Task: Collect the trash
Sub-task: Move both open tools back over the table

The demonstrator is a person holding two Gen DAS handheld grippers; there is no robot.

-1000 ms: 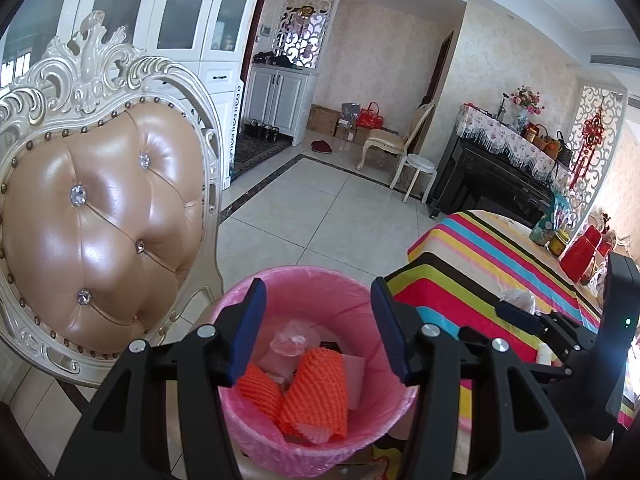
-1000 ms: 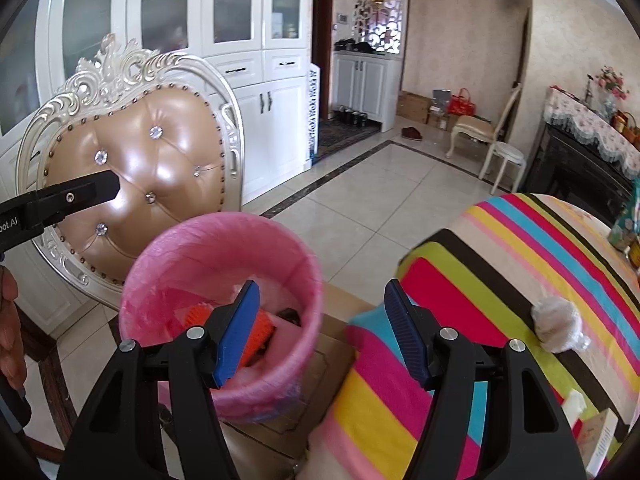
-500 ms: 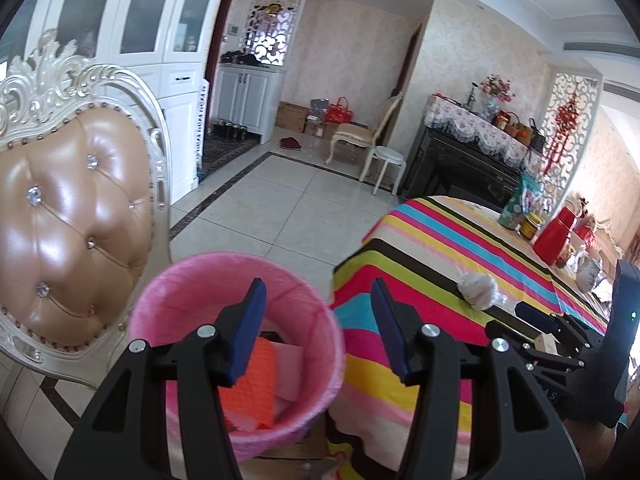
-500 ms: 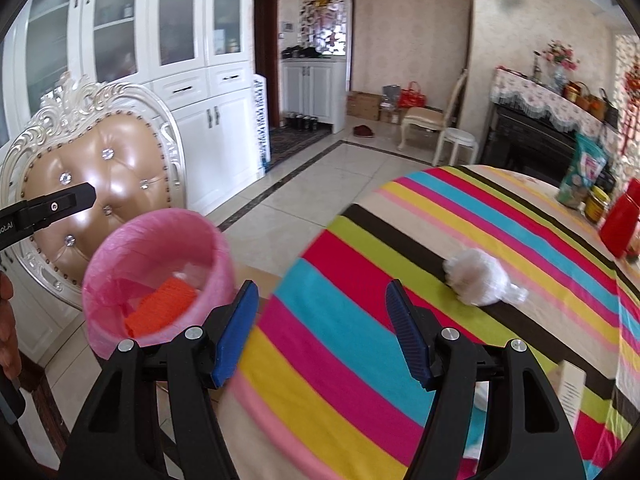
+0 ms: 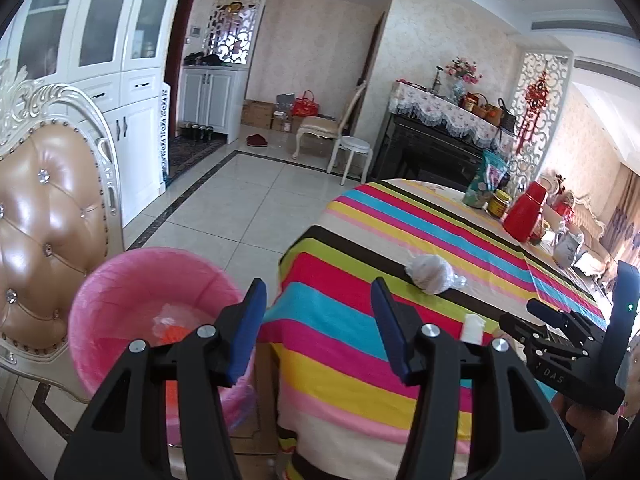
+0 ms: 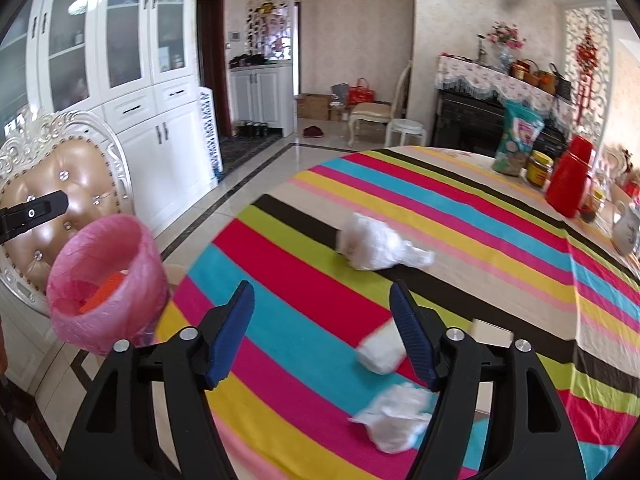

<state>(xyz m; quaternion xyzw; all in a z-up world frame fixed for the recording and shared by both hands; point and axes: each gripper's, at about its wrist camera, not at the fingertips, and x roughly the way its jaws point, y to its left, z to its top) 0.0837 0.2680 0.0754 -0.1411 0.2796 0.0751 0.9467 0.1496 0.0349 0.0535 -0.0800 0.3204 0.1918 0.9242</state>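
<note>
White wad (image 6: 374, 246) beyond right gripper (image 6: 322, 330)

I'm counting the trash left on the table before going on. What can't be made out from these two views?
- Left wrist view: the white scrap is mostly hidden behind the left gripper; the table near it is covered too.
- Right wrist view: the white wad is motion-blurred and partly behind a finger of the right gripper.
- Both views: the pink bin shows only the top of its contents; its wall hides the rest.

bin (image 6: 104, 284) left of table (image 6: 460, 240); crumpled bag (image 6: 372, 246) on table.
</note>
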